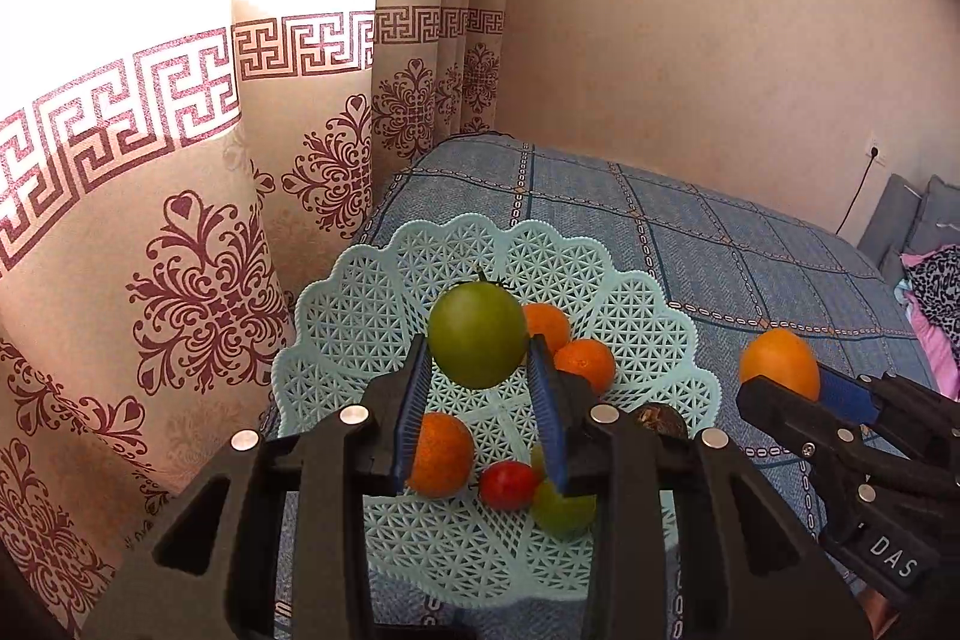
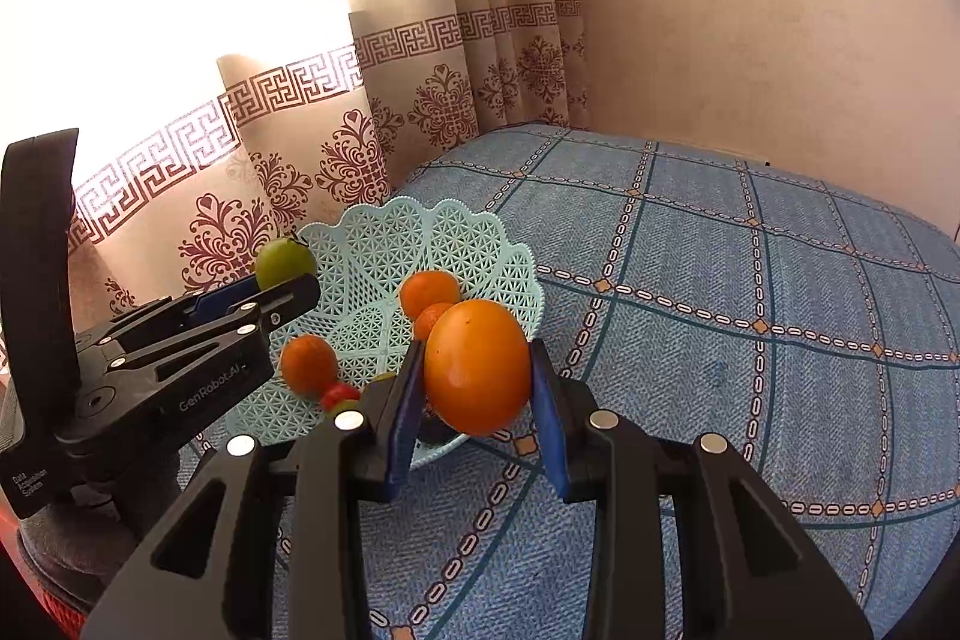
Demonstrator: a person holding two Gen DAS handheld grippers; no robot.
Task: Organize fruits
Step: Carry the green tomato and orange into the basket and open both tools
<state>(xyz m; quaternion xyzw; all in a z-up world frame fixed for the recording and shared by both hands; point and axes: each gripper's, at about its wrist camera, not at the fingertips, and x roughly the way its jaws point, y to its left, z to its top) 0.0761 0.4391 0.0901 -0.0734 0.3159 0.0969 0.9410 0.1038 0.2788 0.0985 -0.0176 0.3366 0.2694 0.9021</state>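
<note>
The left gripper (image 1: 478,388) pinches a green tomato (image 1: 477,334) above the basket (image 1: 372,292); the right gripper (image 2: 477,400) pinches an orange (image 2: 477,364) beside the basket's rim.

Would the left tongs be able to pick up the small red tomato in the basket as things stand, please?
Probably not yet: the left tongs are shut on the green tomato, held above the basket. The red tomato lies uncovered below.
</note>
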